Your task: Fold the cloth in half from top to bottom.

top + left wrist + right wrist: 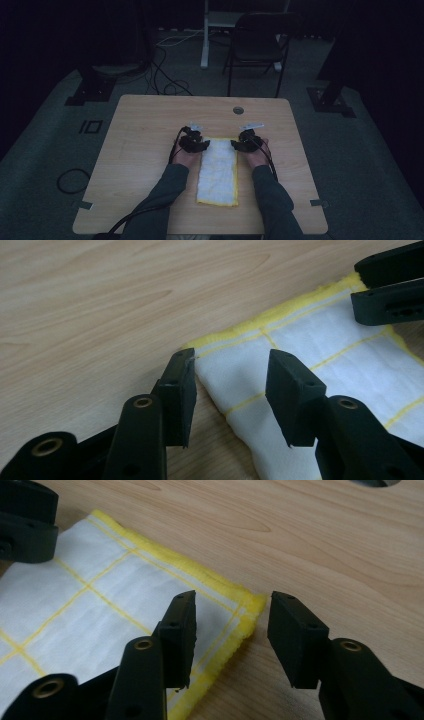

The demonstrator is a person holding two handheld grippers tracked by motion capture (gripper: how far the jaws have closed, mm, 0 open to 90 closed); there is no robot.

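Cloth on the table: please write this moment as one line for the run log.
cloth: folded, flat on table | left gripper: open at far-left corner | right gripper: open at far-right corner | held: nothing

Folded cloth flat on the table, a little right of centre, long side running from the near edge toward the far one. At its far end, left gripper over the far left corner, right gripper over the far right corner, cloth between the two. Seen from the left gripper view, that corner between the parted jaws, pads clear of it; same at the other corner in the right gripper view. Round hole in the table beyond the cloth, toward the far edge. Chair on the floor behind the table. Coiled cable on the floor left of the table.
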